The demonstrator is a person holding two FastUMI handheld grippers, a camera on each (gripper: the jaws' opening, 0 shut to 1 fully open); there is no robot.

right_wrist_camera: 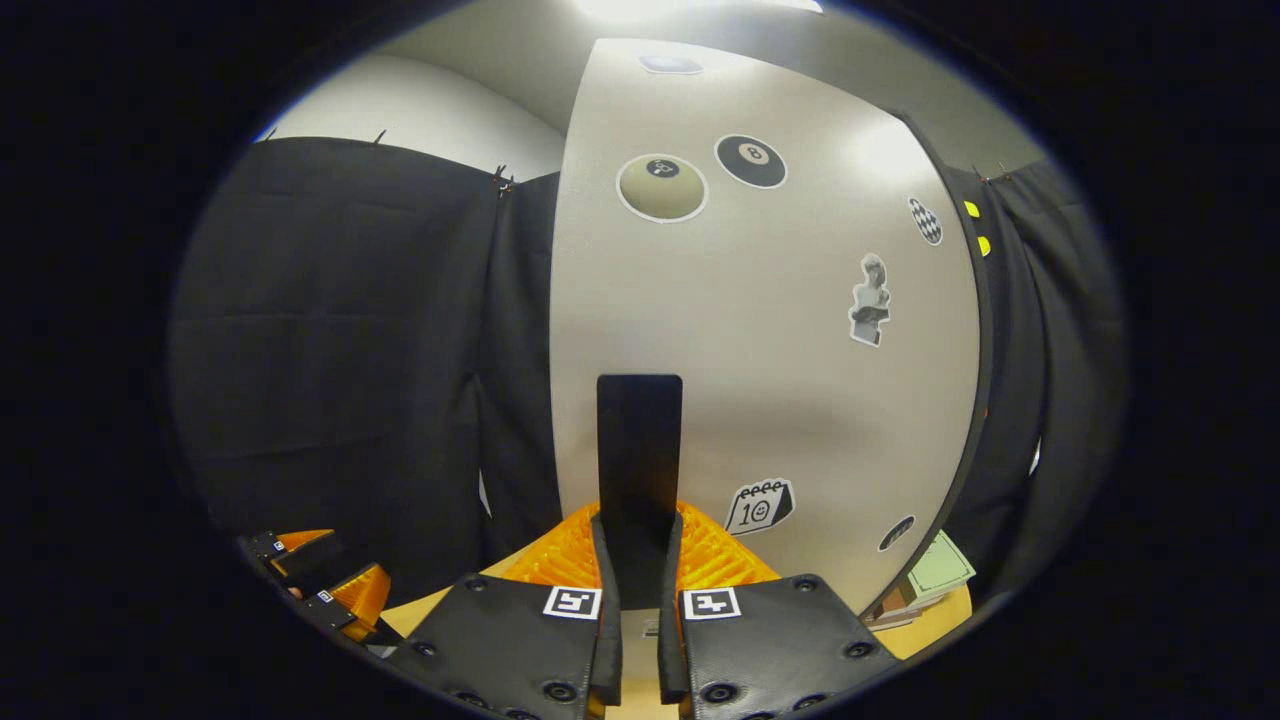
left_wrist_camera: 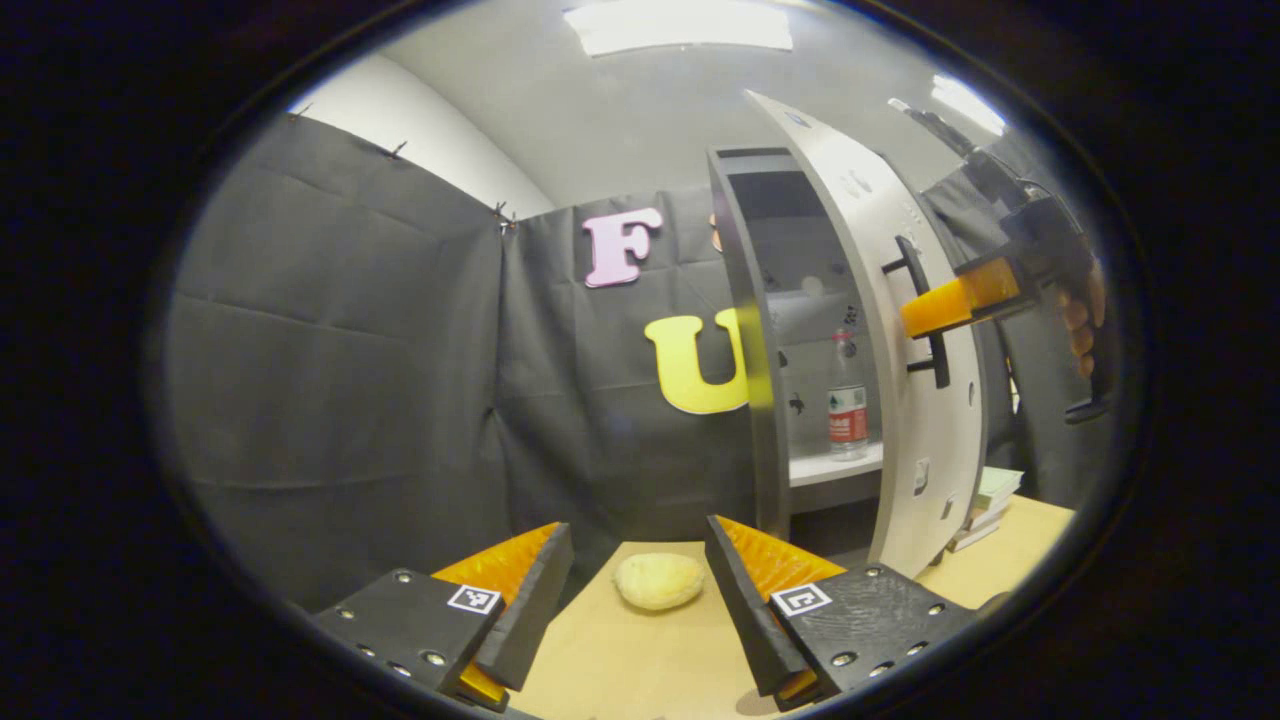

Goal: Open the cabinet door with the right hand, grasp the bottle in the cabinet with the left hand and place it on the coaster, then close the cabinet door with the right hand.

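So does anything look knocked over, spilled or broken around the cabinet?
Nothing stands out. The bottle stands upright on the cabinet shelf, the door is swung open, and the right tongs grip its handle.

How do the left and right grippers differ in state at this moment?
The left gripper has its jaws spread wide and holds nothing; the right gripper is closed on the black door handle. The left hovers low over the wooden table near a yellowish coaster; the right is up at the cabinet door, which stands open.
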